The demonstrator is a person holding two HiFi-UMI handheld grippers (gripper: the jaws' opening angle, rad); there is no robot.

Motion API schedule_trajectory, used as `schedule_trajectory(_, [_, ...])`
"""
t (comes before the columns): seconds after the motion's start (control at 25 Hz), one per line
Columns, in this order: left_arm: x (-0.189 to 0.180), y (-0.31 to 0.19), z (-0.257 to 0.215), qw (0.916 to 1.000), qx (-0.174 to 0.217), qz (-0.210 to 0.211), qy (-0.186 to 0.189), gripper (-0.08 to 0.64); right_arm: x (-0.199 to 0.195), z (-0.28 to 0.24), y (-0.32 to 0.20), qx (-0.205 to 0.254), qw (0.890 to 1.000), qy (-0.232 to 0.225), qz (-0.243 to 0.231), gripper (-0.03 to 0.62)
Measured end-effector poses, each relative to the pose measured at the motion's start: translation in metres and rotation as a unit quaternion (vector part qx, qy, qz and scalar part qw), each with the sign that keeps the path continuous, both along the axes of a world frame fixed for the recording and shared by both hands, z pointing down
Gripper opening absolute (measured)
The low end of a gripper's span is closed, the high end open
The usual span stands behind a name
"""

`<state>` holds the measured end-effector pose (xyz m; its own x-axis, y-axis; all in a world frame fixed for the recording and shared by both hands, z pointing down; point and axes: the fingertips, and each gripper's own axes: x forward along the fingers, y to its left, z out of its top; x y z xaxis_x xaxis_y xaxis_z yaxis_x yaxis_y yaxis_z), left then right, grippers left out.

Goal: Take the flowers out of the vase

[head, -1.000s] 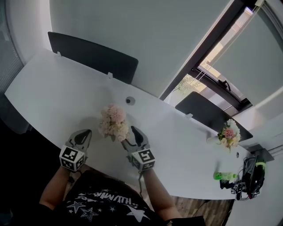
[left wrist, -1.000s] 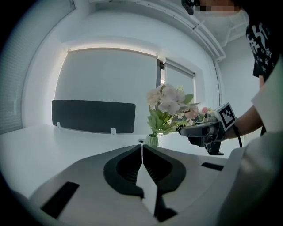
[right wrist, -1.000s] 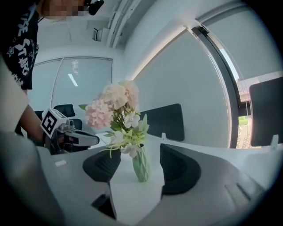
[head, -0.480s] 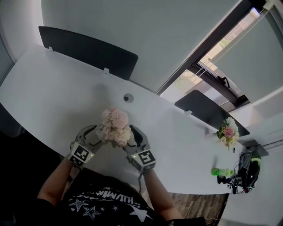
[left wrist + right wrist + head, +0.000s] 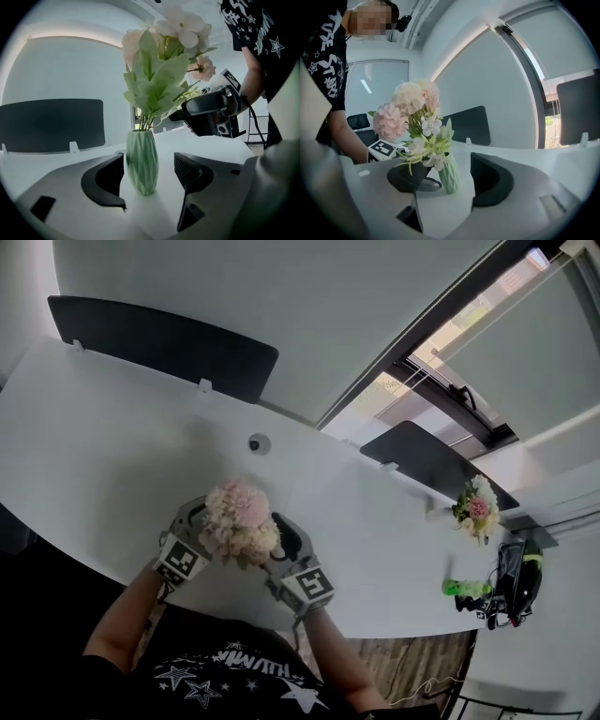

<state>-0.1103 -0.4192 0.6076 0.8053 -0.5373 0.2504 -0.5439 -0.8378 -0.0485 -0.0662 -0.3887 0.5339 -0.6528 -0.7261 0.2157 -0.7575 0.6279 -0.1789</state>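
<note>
A ribbed pale green vase (image 5: 142,161) stands upright on the white table (image 5: 94,446) and holds pink and white flowers (image 5: 239,521) with green leaves. In the head view the blooms hide the vase. My left gripper (image 5: 149,163) sits at the vase's left side; its jaws are opening, with the vase between them and a gap on both sides. My right gripper (image 5: 450,183) is open at the other side, the vase (image 5: 450,176) just ahead between its jaws, untouched. The flowers (image 5: 415,112) lean over its left jaw.
A second bouquet (image 5: 476,507) stands far right on the table, with a green bottle (image 5: 461,588) and dark cabled gear (image 5: 511,587) beyond it. Dark divider panels (image 5: 159,343) line the table's far edge. A round cable port (image 5: 255,442) lies behind the vase.
My left gripper has swung in from the left to the vase and its jaws have gone from shut to wide apart. The right gripper has stayed in place.
</note>
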Motion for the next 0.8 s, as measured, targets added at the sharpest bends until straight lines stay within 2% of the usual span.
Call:
schedule_trajectory(0.12, [0.007, -0.005, 0.000, 0.9999, 0.001, 0.012, 0.006, 0.321, 0.001, 0.001, 0.001, -0.006, 1.000, 0.002, 0.008, 0.258])
schedule_trajectory(0.28, [0.014, -0.011, -0.002, 0.9993, -0.009, 0.010, 0.034, 0.321, -0.003, 0.005, 0.002, -0.009, 1.000, 0.012, 0.006, 0.258])
schedule_trajectory(0.36, [0.016, -0.013, 0.004, 0.9994, -0.013, 0.012, 0.031, 0.321, -0.006, 0.007, 0.002, -0.010, 1.000, 0.015, 0.006, 0.258])
schedule_trajectory(0.48, [0.017, -0.014, 0.005, 0.9997, -0.017, 0.019, 0.004, 0.318, -0.010, 0.007, 0.002, -0.011, 1.000, 0.013, 0.006, 0.258])
schedule_trajectory(0.6, [0.021, -0.019, -0.001, 0.9997, -0.017, 0.009, 0.017, 0.311, -0.012, 0.006, 0.000, -0.012, 1.000, 0.011, 0.008, 0.258])
schedule_trajectory(0.68, [0.020, -0.022, 0.000, 0.9997, -0.012, 0.005, 0.018, 0.261, -0.014, 0.006, -0.003, -0.011, 1.000, 0.015, 0.007, 0.258])
schedule_trajectory(0.8, [0.021, -0.021, -0.003, 0.9995, -0.016, 0.010, 0.024, 0.259, -0.020, 0.007, -0.010, -0.005, 1.000, 0.024, -0.001, 0.258])
